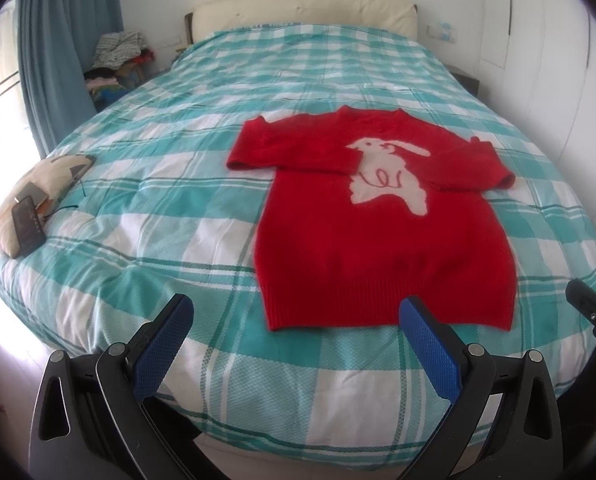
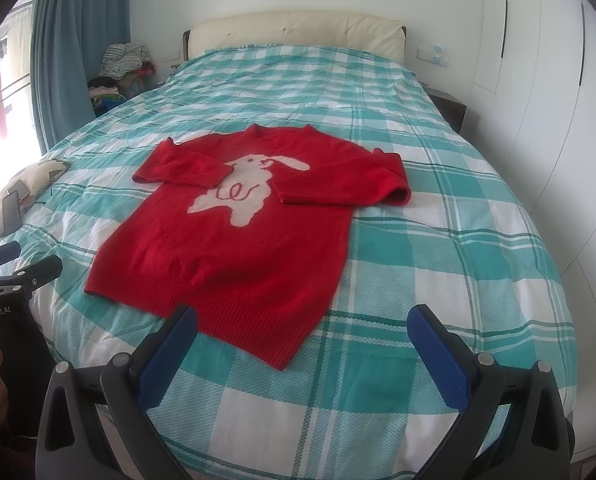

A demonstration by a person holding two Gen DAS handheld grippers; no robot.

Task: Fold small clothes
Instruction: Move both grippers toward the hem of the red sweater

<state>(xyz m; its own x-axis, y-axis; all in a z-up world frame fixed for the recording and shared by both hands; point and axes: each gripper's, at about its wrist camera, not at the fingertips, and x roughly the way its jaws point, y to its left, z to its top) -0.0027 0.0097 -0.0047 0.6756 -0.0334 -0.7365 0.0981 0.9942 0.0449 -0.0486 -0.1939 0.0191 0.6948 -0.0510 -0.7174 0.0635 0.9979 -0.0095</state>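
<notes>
While one red sweater lies flat on bed, both sleeves seemingly folded inward; left gripper, right gripper — fingers apart.

Bedspread open around sweater; pillow far left.

The folded-in sleeves cover part of the white rabbit design on the red knit sweater. The pile of clothes beside the bed's far left corner is too blurry to sort out.
</notes>
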